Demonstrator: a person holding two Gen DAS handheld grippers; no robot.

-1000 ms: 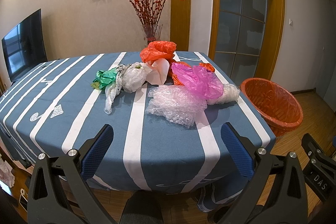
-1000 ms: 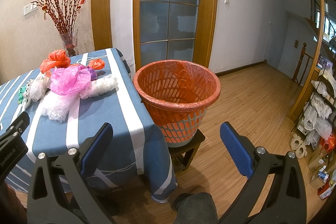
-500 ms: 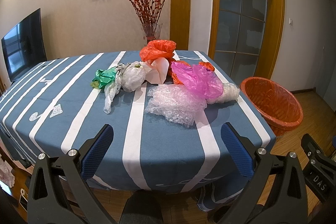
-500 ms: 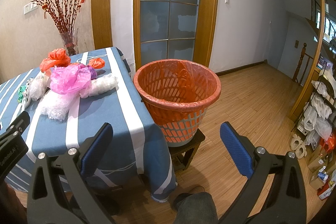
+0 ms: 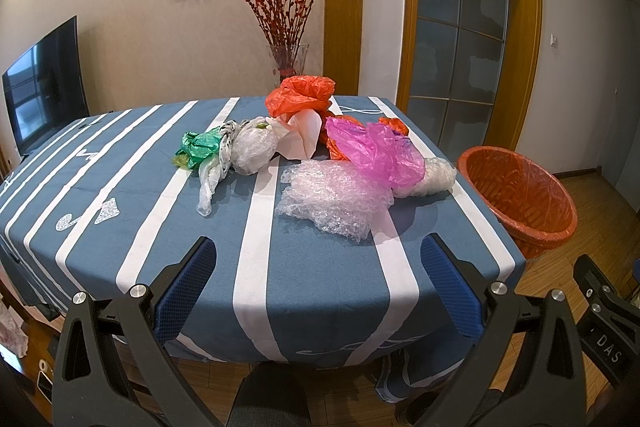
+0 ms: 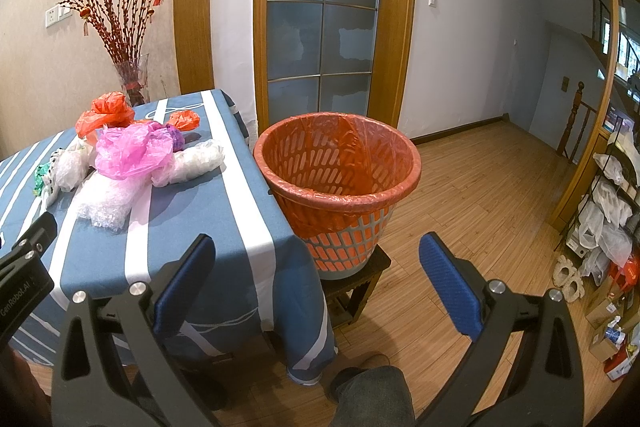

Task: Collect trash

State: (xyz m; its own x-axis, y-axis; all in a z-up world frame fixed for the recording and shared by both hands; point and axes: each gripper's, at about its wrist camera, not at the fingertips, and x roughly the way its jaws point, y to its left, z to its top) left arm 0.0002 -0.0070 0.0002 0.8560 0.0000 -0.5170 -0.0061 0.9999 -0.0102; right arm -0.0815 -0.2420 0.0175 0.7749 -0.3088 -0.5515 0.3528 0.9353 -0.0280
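Observation:
Crumpled plastic trash lies on a blue striped tablecloth (image 5: 152,211): clear bubble wrap (image 5: 334,201) nearest, a pink bag (image 5: 378,151), an orange bag (image 5: 300,95), a green wrapper (image 5: 198,147), a white bag (image 5: 252,149) and a clear bag (image 5: 430,179). To the table's right stands an orange bin (image 5: 520,199) (image 6: 340,171) with an orange liner, on a low stool (image 6: 362,277). My left gripper (image 5: 318,267) is open at the table's near edge, short of the bubble wrap. My right gripper (image 6: 316,267) is open, empty, low in front of the bin.
A glass vase of red branches (image 5: 286,63) stands behind the table. A TV (image 5: 44,83) is at the far left. Glass doors (image 6: 320,39) back the bin. Bags and boxes crowd a shelf (image 6: 612,211) on the right. A person's knee (image 6: 372,395) shows below.
The left view has shifted slightly. Both grippers remain open and the trash has not moved.

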